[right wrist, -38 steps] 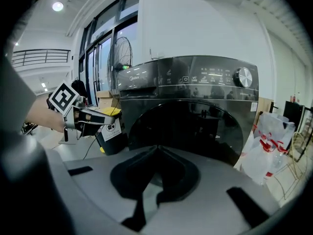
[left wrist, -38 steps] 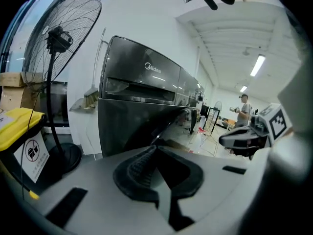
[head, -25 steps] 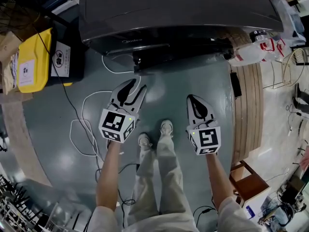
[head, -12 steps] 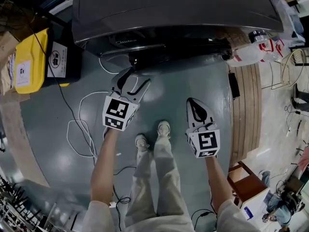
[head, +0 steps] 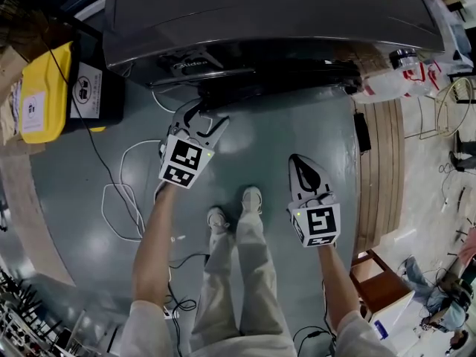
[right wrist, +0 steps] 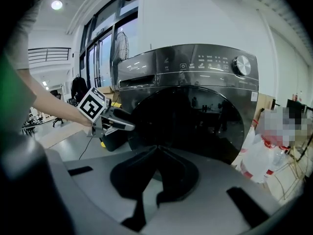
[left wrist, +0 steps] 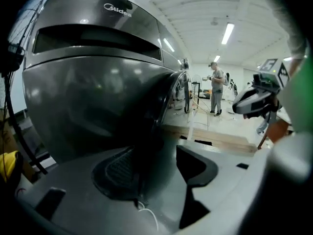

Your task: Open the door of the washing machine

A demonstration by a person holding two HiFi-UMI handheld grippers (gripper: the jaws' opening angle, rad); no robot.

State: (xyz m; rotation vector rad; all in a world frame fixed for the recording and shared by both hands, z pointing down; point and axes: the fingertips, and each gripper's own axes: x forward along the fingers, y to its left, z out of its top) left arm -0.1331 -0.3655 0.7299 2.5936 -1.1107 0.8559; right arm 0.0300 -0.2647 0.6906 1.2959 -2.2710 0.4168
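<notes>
One washing machine [head: 268, 13] stands upright, a dark grey, glossy box with a smooth, rounded front. Its single door [right wrist: 190, 121] is a round, black, mirror-like disc low on that front. It faces level outward toward the person, and being round it has no long axis. It appears closed against the machine. One round silver knob [right wrist: 241, 65] sits at the machine's upper right corner.

There are two grippers, each with two matte black jaws on a grey shell. The left gripper [head: 202, 117] is close to the machine's front at the door's left edge. Its ribbed pads [left wrist: 120, 170] are spread wide and clamp nothing. The right gripper [head: 295, 158] hangs farther back from the machine, jaws pressed together and empty. One thin white cable [head: 126, 177] loops on the smooth grey floor before the machine.
</notes>
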